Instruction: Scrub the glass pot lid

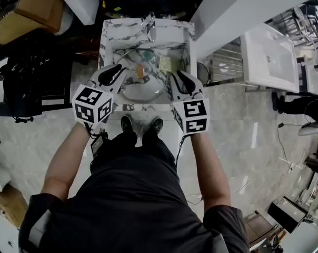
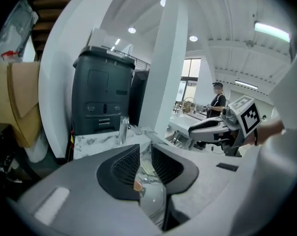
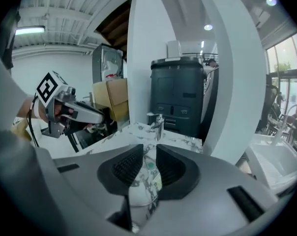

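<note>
The glass pot lid (image 1: 142,81) lies in the basin of a small marble sink unit (image 1: 109,33), its orange knob (image 1: 140,71) facing up. A yellow-green sponge (image 1: 166,63) rests in the basin to the lid's right. My left gripper (image 1: 118,69) hovers over the basin's left rim and my right gripper (image 1: 179,77) over its right rim, neither touching the lid. In the left gripper view the left gripper (image 2: 144,163) shows a narrow gap with nothing in it; the knob (image 2: 137,185) lies below. The right gripper (image 3: 149,166) also stands slightly open and empty.
A chrome faucet (image 1: 150,25) stands at the back of the basin. A dark bin (image 2: 102,97) and a white pillar (image 1: 248,9) rise behind the unit. A white sink (image 1: 269,57) is to the right, black bags (image 1: 32,83) and cardboard boxes (image 1: 32,4) to the left.
</note>
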